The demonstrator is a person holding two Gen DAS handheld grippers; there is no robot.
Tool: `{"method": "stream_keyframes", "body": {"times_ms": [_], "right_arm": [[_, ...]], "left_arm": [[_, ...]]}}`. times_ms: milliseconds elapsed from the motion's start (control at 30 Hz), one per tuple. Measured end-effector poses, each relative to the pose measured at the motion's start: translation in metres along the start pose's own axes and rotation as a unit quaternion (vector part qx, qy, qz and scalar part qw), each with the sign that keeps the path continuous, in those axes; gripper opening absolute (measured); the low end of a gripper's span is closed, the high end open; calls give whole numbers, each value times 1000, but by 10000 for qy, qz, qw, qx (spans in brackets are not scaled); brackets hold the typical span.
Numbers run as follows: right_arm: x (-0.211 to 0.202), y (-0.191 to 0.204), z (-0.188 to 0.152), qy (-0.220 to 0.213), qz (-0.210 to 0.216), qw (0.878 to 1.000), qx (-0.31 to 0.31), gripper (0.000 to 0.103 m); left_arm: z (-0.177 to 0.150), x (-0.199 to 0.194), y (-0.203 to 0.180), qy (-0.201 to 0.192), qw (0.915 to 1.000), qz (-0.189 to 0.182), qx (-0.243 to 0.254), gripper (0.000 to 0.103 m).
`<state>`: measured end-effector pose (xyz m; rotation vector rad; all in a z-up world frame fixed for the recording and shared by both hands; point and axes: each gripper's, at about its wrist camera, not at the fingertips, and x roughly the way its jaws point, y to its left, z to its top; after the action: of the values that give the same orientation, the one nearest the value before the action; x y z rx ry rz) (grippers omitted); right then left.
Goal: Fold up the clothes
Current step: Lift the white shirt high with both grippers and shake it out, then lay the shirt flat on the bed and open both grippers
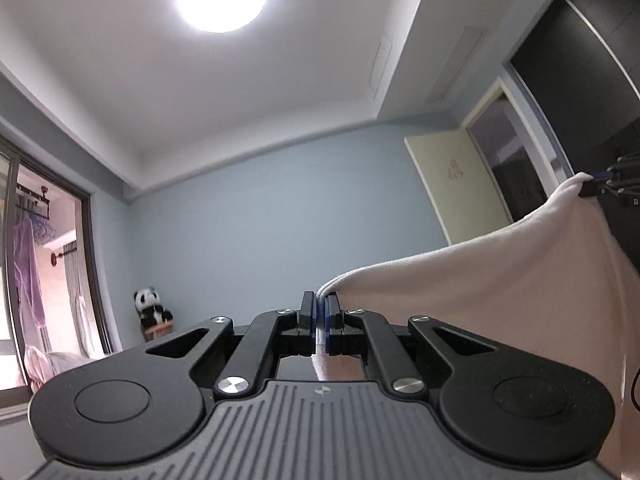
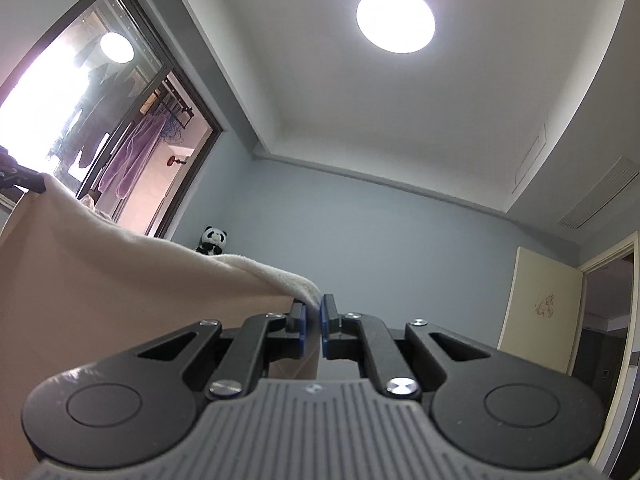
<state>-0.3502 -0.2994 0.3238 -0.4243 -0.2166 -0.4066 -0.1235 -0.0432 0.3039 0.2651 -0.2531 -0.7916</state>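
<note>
Two grippers, one cloth: I hold a cream-white, soft fleecy garment (image 1: 500, 300) aloft between them, and both cameras tilt up toward the ceiling.

Left wrist view: my left gripper (image 1: 321, 312) is clenched on a corner of the cloth, its blue-padded fingers pinched together with the hem bunched between them. From there the top edge rises in a slack curve to the right gripper (image 1: 600, 185), far off at the frame's right edge, which pinches the opposite corner. The body of the cloth hangs below that edge. A toy panda (image 1: 151, 307) sits by the far wall.

Right wrist view: my right gripper (image 2: 314, 314) grips its corner with a thin fold of the fabric between the pads, jaws standing slightly parted around it. The edge climbs leftward to the left gripper (image 2: 24, 179).

Judgement: the material appears light, limp and napped. It drapes and sags under its own weight, so it will not hold a shape unsupported. The nap should resist slipping. Corners and hemmed edges are the sound holds; a mid-panel pinch would only bunch it.
</note>
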Motion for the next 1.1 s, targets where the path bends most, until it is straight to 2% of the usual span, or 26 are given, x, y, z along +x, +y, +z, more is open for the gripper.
{"method": "stream_keyframes", "body": {"times_ms": [100, 200, 300, 433, 567, 833, 933, 1100], "right_arm": [[16, 1, -18, 271, 86, 9996, 71, 8], [44, 1, -51, 717, 191, 9970, 229, 8], [77, 4, -95, 1260, 293, 9907, 417, 8], [121, 12, -156, 1954, 359, 9785, 553, 8], [170, 24, -218, 2570, 449, 9637, 569, 8], [283, 40, -336, 3503, 539, 9334, 562, 8], [324, 47, -381, 3850, 598, 9186, 659, 8], [363, 67, -455, 4431, 719, 8905, 738, 8]], "left_arm": [[-13, 18, -4, 328, 9994, -28, 74, 2], [-29, 37, -10, 694, 9975, -84, 119, 2], [-63, 82, -18, 1222, 9922, -200, 128, 2], [-116, 146, -33, 1850, 9819, -288, 293, 2], [-165, 208, -47, 2308, 9711, -331, 518, 2], [-250, 311, -45, 2994, 9526, -265, 463, 2], [-285, 342, -55, 3325, 9412, -287, 532, 2], [-354, 375, -70, 3958, 9150, -451, 641, 2]]}}
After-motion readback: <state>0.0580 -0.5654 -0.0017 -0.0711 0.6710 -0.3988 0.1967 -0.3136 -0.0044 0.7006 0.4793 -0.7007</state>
